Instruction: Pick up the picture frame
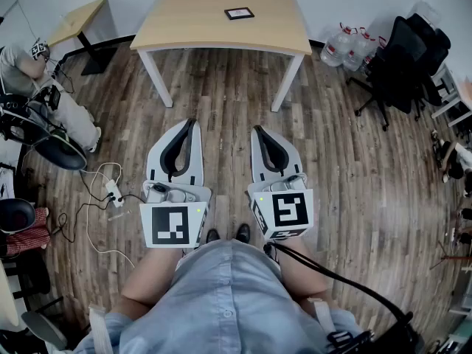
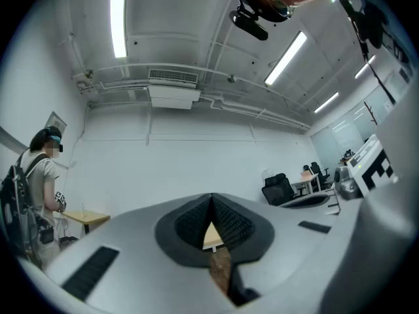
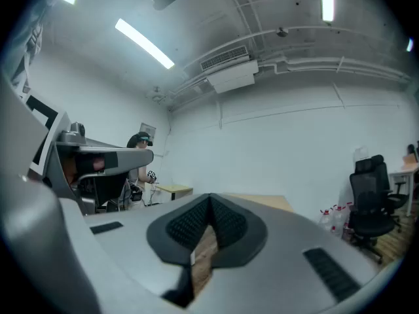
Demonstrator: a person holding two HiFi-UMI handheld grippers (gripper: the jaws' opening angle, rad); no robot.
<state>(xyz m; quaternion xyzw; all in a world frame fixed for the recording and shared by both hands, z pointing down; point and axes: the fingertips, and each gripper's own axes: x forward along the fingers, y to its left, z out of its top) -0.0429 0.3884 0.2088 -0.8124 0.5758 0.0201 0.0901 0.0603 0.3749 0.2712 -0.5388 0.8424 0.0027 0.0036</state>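
A room with a wooden plank floor (image 1: 221,116) and white walls holds a pale wooden table (image 1: 192,21) ahead of the person. The picture frame (image 1: 239,13) lies flat on the tabletop, right of the middle and nearer the far side, well apart from both grippers. It is a small rectangle. Its long axis runs roughly left to right in the head view, tilted slightly so the right end sits a little farther away. The border is dark and the panel inside is lighter, but what that panel shows is too small to make out. The left gripper (image 1: 193,122) and the right gripper (image 1: 257,130) are held side by side over the floor, short of the table, both pointing toward it. Each has its jaws closed, tips together, with nothing between them. In the left gripper view, only a sliver of tabletop shows through the gap below the closed tips (image 2: 211,198), and the frame cannot be seen. The right gripper view shows the table's surface past its tips (image 3: 209,198), but the frame does not show there either. The table's far legs are hidden under the top. Office chairs (image 1: 405,57) and water bottles (image 1: 350,46) stand at the right.
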